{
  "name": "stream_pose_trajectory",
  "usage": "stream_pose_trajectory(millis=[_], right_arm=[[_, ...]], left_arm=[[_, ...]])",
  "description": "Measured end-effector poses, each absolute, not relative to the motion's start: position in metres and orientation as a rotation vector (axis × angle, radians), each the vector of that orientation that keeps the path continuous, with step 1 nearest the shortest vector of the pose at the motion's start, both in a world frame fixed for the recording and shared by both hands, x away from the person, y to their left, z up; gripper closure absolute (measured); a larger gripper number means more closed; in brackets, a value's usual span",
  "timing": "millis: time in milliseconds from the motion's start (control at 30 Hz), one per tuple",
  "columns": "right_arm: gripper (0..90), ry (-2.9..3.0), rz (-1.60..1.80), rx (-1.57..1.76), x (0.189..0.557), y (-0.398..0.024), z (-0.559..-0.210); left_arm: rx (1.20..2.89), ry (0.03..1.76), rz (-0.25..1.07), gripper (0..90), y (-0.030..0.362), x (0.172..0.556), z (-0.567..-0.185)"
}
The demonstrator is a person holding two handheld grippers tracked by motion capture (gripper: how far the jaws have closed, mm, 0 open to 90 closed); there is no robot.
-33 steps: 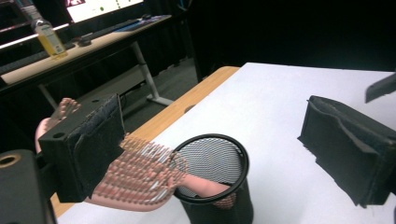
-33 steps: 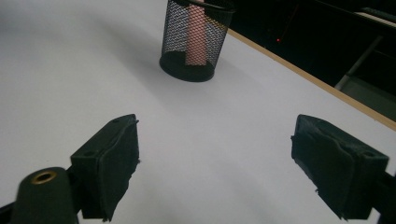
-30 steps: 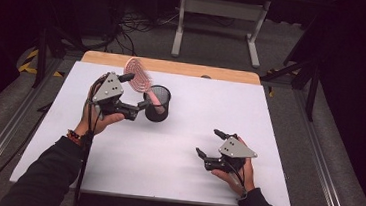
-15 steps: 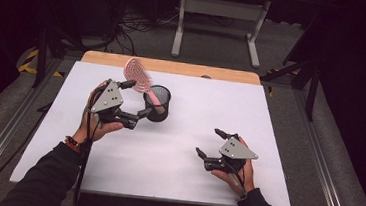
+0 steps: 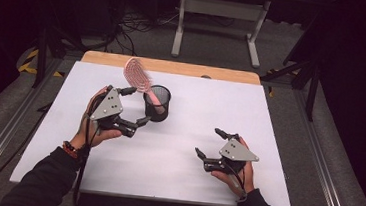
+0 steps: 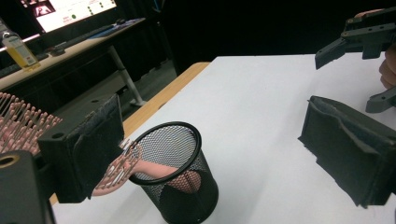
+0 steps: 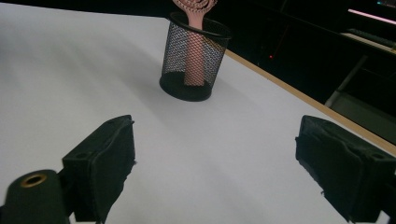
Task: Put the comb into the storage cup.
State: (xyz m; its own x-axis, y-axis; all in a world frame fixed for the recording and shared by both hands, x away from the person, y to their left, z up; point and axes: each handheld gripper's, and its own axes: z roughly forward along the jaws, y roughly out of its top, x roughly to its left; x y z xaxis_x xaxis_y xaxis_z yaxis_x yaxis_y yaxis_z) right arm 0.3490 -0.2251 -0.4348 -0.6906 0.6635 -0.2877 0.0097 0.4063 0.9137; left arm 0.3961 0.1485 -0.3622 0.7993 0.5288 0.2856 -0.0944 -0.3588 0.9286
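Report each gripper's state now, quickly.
Left gripper: open, holding nothing; pink hairbrush stands in the black mesh cup.
Right gripper: open, holding nothing, over the white table.

Hairbrush (image 7: pixel 194 6): head cut off by top edge in right gripper view; in left gripper view a jaw pad covers its middle, bristles run off the left edge. Handle's lower end only dimly seen through mesh cup (image 7: pixel 195 56). Bottle (image 6: pixel 18 49) label too small to read.
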Motion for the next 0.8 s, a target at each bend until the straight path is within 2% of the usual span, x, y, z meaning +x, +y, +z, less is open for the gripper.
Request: stream_pose_trajectory(millis=[800], right_arm=[[13.8,2.022,1.310,0.537,0.345,-0.219,-0.434]], left_arm=[[1.895,0.351,0.670,5.8,0.173,0.376,-0.390]])
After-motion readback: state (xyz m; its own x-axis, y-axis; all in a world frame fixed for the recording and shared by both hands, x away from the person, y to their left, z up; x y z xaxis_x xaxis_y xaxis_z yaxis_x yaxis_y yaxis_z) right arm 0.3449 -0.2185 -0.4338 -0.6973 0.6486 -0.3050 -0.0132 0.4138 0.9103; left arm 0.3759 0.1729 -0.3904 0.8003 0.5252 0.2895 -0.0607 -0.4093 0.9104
